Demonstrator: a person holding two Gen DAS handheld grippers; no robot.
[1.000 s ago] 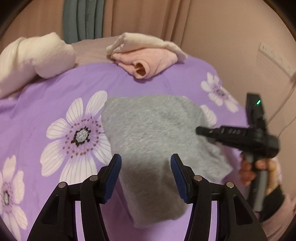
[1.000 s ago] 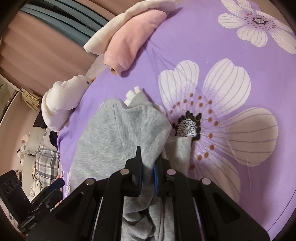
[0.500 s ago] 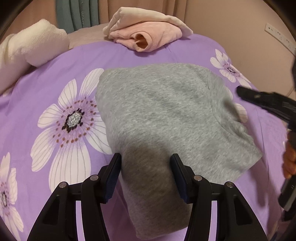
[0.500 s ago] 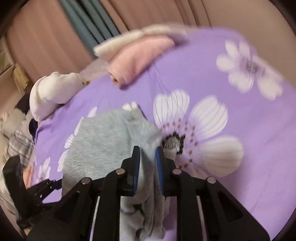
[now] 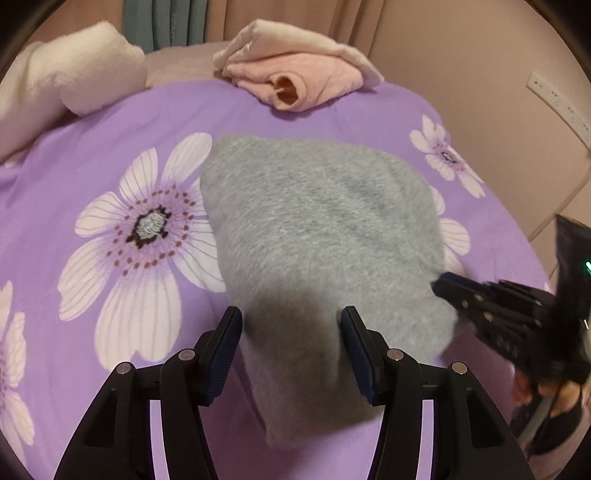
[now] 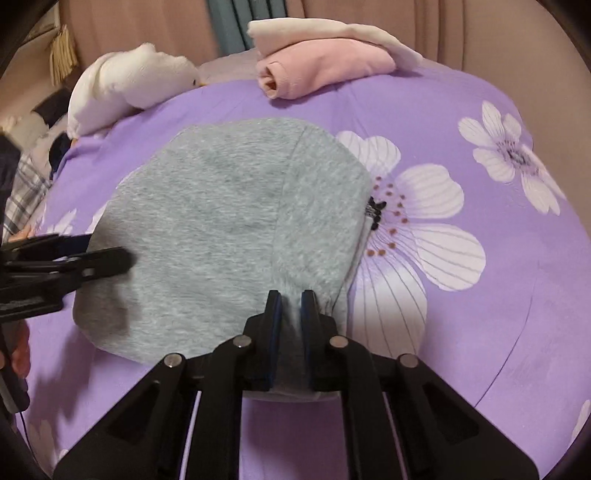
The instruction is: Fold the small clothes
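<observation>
Folding the grey top (image 6: 221,229), the right gripper (image 6: 291,308) pinches its near edge, the left gripper (image 5: 291,345) hangs loose above; next, smooth it flat.

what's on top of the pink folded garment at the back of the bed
A cream folded cloth lies on the pink garment, draping past its right end. The pink garment's top is mostly covered.

Grey garment (image 5: 317,236) between parted jaws.
</observation>
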